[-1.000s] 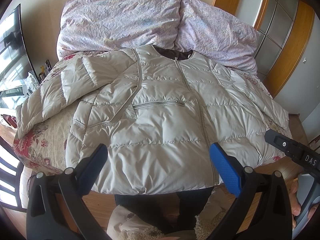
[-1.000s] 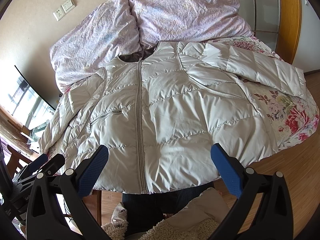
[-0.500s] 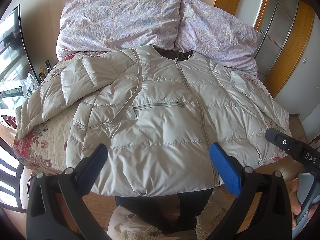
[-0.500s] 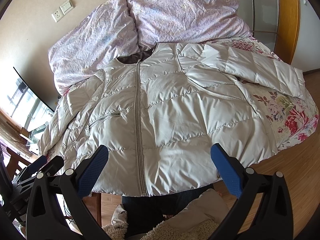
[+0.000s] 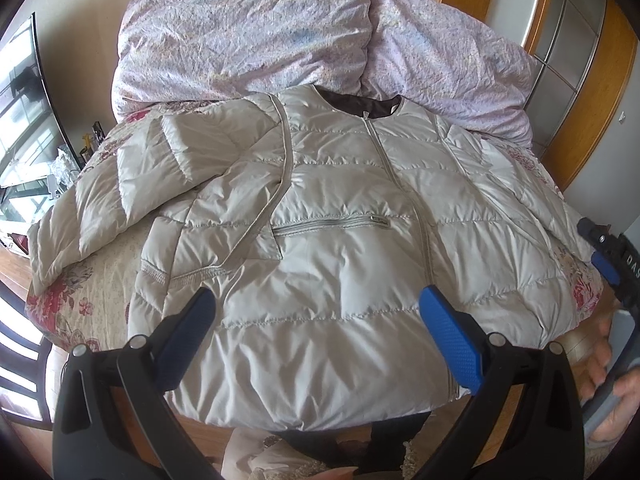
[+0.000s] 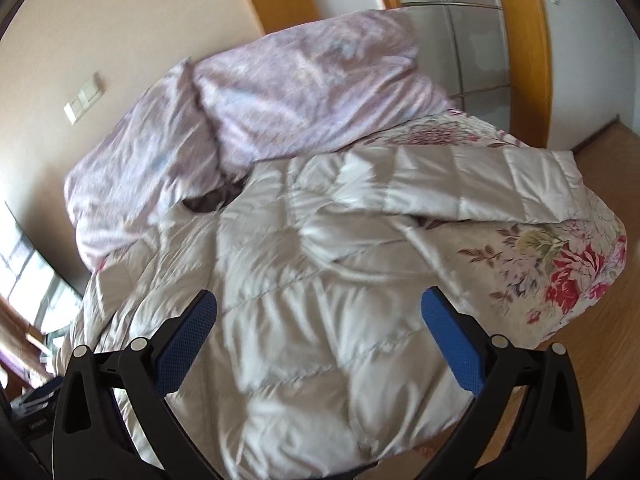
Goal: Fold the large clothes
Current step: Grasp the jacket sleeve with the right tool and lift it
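- My left gripper [image 5: 316, 332] hangs with its blue-padded jaws spread wide and nothing between them, low over the hem of the puffer jacket [image 5: 320, 248].
- The pale grey quilted jacket lies front-up and zipped on the floral bedspread [image 5: 80, 296]; its dark-lined collar [image 5: 360, 102] points to 12 o'clock, toward the two lilac pillows [image 5: 248, 32], and its hem hangs off the bed edge at 6 o'clock.
- In the left wrist view one sleeve [image 5: 120, 188] runs out to 9 o'clock across the bedspread, with its upper part doubled over near the shoulder.
- A zipped chest pocket [image 5: 332, 224] sits just left of the centre zip [image 5: 424, 240] in that view.
- At 3 o'clock in the same view I catch the tip of my right gripper [image 5: 608, 256], and a hand [image 5: 612, 380] on its grey grip at 4 o'clock.
- My right gripper [image 6: 320, 336], seen from its own camera, is also spread wide and holds nothing, above the jacket's lower front panel [image 6: 320, 320].
- The right wrist picture is blurred, so stitching detail is hard to read there.
- In it the other sleeve [image 6: 480, 192] reaches toward 2 o'clock, lying on the floral bedspread [image 6: 560, 280], with the pillows [image 6: 280, 100] at 11 to 12 o'clock.
- Wooden floor [image 6: 600, 360] shows at 4 o'clock past the bed corner.
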`<action>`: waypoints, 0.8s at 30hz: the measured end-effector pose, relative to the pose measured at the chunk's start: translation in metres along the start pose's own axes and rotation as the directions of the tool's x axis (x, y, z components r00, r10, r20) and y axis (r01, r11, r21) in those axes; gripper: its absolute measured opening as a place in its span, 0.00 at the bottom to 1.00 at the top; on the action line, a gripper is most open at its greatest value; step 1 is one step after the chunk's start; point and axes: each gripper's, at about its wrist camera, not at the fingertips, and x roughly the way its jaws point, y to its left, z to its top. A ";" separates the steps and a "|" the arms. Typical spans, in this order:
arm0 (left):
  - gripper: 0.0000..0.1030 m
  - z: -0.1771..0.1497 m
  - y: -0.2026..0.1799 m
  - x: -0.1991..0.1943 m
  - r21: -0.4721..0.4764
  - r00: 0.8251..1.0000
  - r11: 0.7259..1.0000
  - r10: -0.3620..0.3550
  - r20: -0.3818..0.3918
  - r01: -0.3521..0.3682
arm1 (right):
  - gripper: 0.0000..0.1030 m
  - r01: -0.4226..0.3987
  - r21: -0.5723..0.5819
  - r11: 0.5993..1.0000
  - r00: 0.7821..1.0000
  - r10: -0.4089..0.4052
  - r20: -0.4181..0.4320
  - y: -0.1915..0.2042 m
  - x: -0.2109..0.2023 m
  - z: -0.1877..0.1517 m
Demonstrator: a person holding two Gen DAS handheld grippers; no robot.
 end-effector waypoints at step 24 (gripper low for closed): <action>0.98 0.028 0.018 0.087 -0.054 0.967 0.972 -0.234 -0.105 0.229 | 0.54 0.052 0.846 0.531 0.997 -0.083 -0.009 -0.318 0.087 0.050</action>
